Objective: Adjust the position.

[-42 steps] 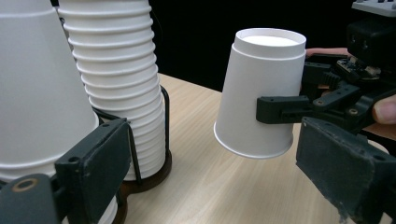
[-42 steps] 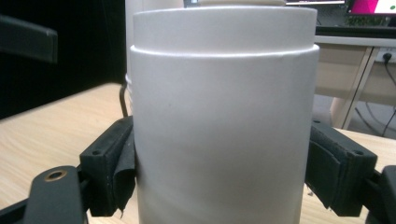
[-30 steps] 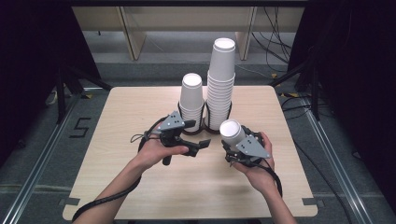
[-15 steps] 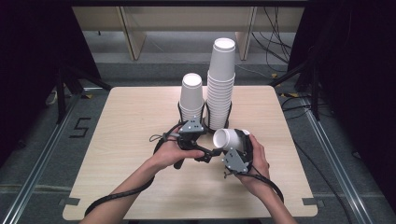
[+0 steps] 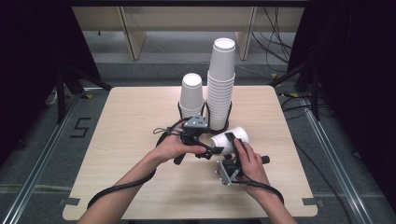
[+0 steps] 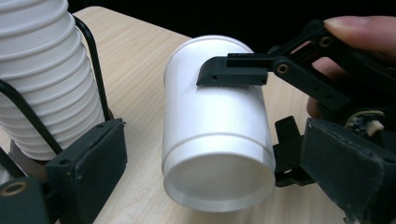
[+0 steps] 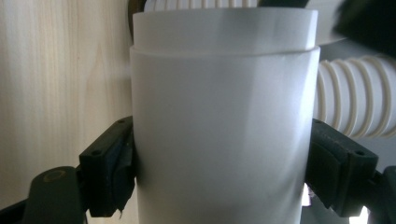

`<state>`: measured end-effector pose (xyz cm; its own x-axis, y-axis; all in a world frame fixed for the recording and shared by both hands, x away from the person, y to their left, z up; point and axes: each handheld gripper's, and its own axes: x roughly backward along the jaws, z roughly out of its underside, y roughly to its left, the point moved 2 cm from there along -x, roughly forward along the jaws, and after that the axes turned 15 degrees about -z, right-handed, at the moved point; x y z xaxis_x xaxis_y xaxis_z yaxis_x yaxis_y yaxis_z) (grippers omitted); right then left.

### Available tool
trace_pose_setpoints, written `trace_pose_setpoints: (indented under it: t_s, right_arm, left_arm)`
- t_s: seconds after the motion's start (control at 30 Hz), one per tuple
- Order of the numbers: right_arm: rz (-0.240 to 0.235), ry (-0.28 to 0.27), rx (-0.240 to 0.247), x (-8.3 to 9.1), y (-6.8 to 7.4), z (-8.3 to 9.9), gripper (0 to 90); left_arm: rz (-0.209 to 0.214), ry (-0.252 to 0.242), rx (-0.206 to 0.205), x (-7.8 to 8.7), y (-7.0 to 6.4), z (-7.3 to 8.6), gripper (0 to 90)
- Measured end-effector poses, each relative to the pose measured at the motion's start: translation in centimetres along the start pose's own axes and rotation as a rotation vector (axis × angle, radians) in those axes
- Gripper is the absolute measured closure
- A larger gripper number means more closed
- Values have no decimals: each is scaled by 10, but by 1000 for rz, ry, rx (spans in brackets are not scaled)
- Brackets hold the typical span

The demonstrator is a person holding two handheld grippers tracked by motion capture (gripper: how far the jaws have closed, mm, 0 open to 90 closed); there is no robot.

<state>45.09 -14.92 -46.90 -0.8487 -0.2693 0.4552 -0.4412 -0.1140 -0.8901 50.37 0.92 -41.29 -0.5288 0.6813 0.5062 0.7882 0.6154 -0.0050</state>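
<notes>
Left gripper (image 5: 211, 150) moved in — jaws wide around cup (image 5: 229, 140), right gripper (image 5: 232, 151) clamping it

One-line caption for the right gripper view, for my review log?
Right gripper clamps a white paper cup above the wooden table, stacked cups behind.

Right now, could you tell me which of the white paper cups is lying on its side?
The single cup clamped in the right gripper; the short stack and the tall stack behind it stand upright in their holders.
</notes>
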Motion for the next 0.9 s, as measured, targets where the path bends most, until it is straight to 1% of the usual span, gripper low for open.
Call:
trace_pose_setpoints:
  t_s: [0.03, 0.07, 0.1, 0.13, 0.17, 0.2, 0.23, 0.3, 0.33, 0.37, 0.4, 0.47, 0.5, 0.53, 0.57, 0.63, 0.7, 0.73, 0.8, 0.83, 0.87, 0.9]
  right_arm:
    - [-6, 6, 23, -1, 0, -1, 196]
    - [-6, 16, 41, -1, 1, -2, 197]
    - [6, 26, 52, -1, 1, -3, 196]
    - [8, 26, 65, -1, 2, -4, 197]
    - [5, 24, 84, -2, 2, -4, 197]
    - [-12, 21, 85, -2, 3, -5, 197]
    - [-19, 18, 97, -3, 3, -6, 197]
    - [4, 8, 45, -3, 5, -8, 197]
    - [25, 8, 33, -3, 6, -8, 197]
    - [14, 3, 37, -3, 5, -8, 197]
    - [12, 5, 37, -3, 4, -8, 197]
    - [40, 14, 42, -3, 3, -9, 197]
    - [43, 12, 50, -3, 3, -9, 197]
    - [10, 36, 98, -2, 1, -8, 197]
    - [11, 42, 125, -2, -1, -8, 197]
    - [12, 40, 130, -2, 0, -9, 197]
    - [-11, 35, 136, -4, 0, -10, 197]
    - [-12, 42, 124, -3, 1, -11, 197]
    - [-5, 37, 124, -4, 2, -11, 197]
    - [-7, 41, 134, -4, 2, -11, 197]
    - [-19, 48, 149, -3, 1, -11, 197]
    - [5, 26, 143, -4, 2, -11, 197]
  left_arm:
    - [-4, 8, 2, -2, 0, 0, 74]
    - [0, 19, -8, -3, 0, 0, 75]
    - [-11, 27, -21, -4, -1, 0, 76]
    - [-10, 32, -36, -5, -1, 0, 77]
    - [-20, 38, -49, -5, -2, -1, 79]
    - [-20, 47, -49, -5, -3, -1, 80]
    - [-18, 51, -54, -6, -4, -2, 83]
    - [-20, 54, -60, -8, -5, -3, 94]
    - [-18, 55, -59, -9, -5, -3, 103]
    - [-19, 60, -63, -10, -6, -2, 110]
    - [-12, 63, -63, -11, -6, -2, 114]
    - [-13, 71, -65, -13, -6, -1, 116]
    - [-14, 70, -60, -14, -6, -1, 117]
    - [-15, 74, -61, -15, -7, 0, 120]
    - [-11, 78, -62, -16, -7, 0, 121]
    - [-14, 90, -65, -18, -9, 1, 124]
    - [-19, 98, -73, -20, -9, 1, 127]
    - [-19, 105, -77, -23, -9, 1, 132]
    - [-20, 109, -78, -24, -9, 1, 136]
    - [-21, 115, -82, -25, -9, 2, 140]
    - [-22, 117, -77, -26, -9, 2, 142]
    - [-22, 116, -77, -26, -8, 2, 146]
